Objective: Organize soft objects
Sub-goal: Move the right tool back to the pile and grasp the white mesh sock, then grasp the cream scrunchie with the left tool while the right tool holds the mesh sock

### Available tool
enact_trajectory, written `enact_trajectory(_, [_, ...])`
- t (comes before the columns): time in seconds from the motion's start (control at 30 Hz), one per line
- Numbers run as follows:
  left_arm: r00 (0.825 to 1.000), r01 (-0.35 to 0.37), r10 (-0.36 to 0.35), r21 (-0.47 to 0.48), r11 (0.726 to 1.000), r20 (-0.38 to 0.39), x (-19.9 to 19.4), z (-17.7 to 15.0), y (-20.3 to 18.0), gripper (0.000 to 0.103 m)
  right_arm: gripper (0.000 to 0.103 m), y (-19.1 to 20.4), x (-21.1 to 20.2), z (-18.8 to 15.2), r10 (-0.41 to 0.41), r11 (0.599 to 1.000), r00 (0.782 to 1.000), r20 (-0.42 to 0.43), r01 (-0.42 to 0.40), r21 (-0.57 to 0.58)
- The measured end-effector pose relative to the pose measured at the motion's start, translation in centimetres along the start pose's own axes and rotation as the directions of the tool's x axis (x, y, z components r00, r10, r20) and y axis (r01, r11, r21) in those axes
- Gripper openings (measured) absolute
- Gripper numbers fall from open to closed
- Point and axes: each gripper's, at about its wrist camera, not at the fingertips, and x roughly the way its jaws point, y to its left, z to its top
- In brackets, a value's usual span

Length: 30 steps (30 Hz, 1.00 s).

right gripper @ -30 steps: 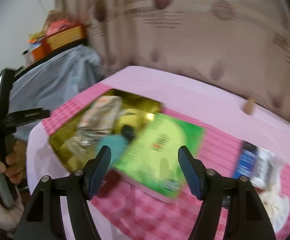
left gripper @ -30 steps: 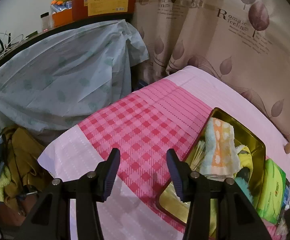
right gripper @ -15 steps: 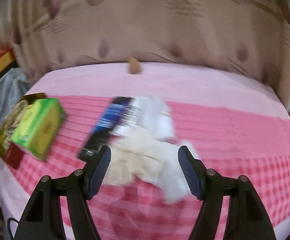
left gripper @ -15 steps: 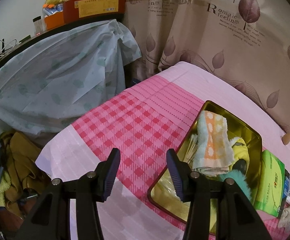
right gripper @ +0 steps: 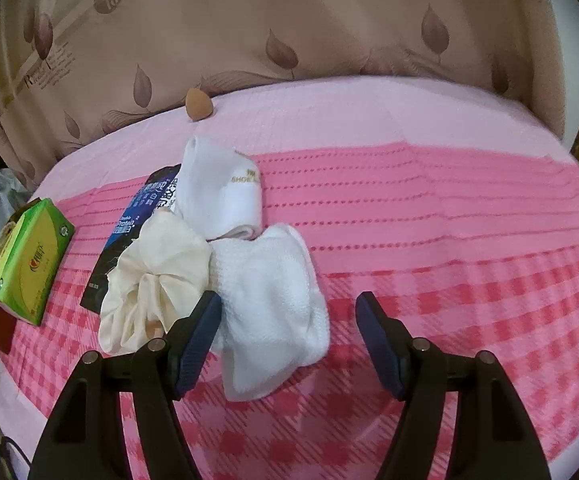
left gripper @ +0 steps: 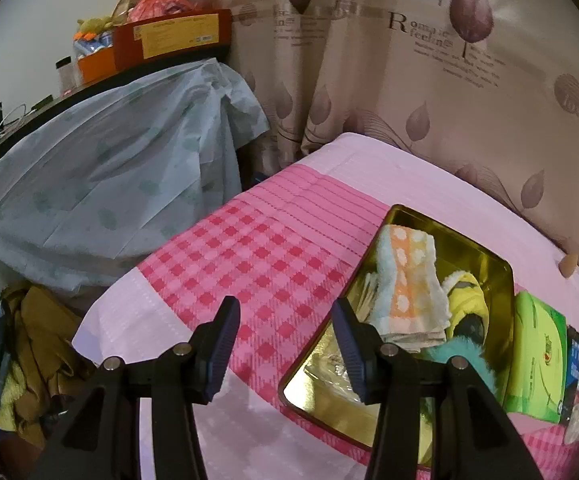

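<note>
In the left wrist view a gold tin tray on the pink cloth holds a striped towel, a yellow soft item and a teal fluffy item. My left gripper is open and empty over the tray's near left corner. In the right wrist view a white towel, a cream scrunchie and a white sock lie together. My right gripper is open and empty, just in front of the white towel.
A green tissue pack and a dark blue packet lie left of the soft pile. A brown makeup sponge sits by the curtain. A covered shelf and clothes pile stand left of the table.
My right gripper has swung right, from the tray and green pack to the pile of white and cream soft items. My left gripper has drawn back slightly from the tray.
</note>
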Motion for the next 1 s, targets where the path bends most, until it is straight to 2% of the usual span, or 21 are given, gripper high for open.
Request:
enact_trajectory(0.2, [1.000, 0.005, -0.005, 0.050, 0.999, 0.000, 0.1, -0.4, -1.1, 0.049, 0.066, 1.2, 0.9, 0.2, 0.000, 0.999, 1.000, 0.011, 0.000, -0.046])
enact_trajectory(0.23, [1.000, 0.011, -0.011, 0.061, 0.998, 0.000, 0.1, -0.4, -1.3, 0.049, 0.063, 1.4, 0.9, 0.2, 0.004, 0.999, 1.000, 0.014, -0.003, -0.052])
enact_trajectory(0.3, [1.000, 0.016, -0.017, 0.093, 0.996, 0.010, -0.2, -0.6, -2.0, 0.049, 0.046, 1.6, 0.9, 0.2, 0.030, 0.998, 0.999, 0.020, -0.029, -0.062])
enact_trajectory(0.47, [0.997, 0.075, -0.080, 0.180, 0.981, 0.023, -1.2, -1.2, -4.2, 0.049, 0.040, 1.4, 0.6, 0.3, 0.039, 0.998, 0.999, 0.030, -0.037, -0.053])
enact_trajectory(0.6, [0.988, 0.136, -0.150, 0.274, 0.952, 0.028, -2.9, -2.4, -7.1, 0.051, 0.036, 0.3, 0.1, 0.5, 0.005, 1.000, 0.999, 0.041, -0.004, -0.022])
enact_trajectory(0.67, [0.978, 0.193, -0.208, 0.325, 0.926, 0.011, -3.9, -3.3, -9.2, 0.055, 0.036, -0.7, 0.0, 0.5, -0.018, 1.000, 0.999, 0.043, 0.018, 0.000])
enact_trajectory(0.8, [0.946, 0.307, -0.323, 0.423, 0.853, -0.037, -6.2, -5.4, -13.9, 0.056, 0.036, -2.9, -0.5, 0.6, -0.089, 0.995, 0.994, 0.059, 0.087, 0.039])
enact_trajectory(0.87, [0.924, 0.359, -0.376, 0.490, 0.794, -0.069, -7.6, -6.8, -16.8, 0.057, 0.036, -4.2, -0.7, 0.7, -0.115, 0.991, 0.991, 0.063, 0.111, 0.072])
enact_trajectory(1.0, [0.883, 0.439, -0.452, 0.561, 0.702, -0.126, -9.4, -8.9, -21.3, 0.058, 0.036, -6.1, -1.0, 0.8, -0.149, 0.984, 0.987, 0.065, 0.141, 0.110])
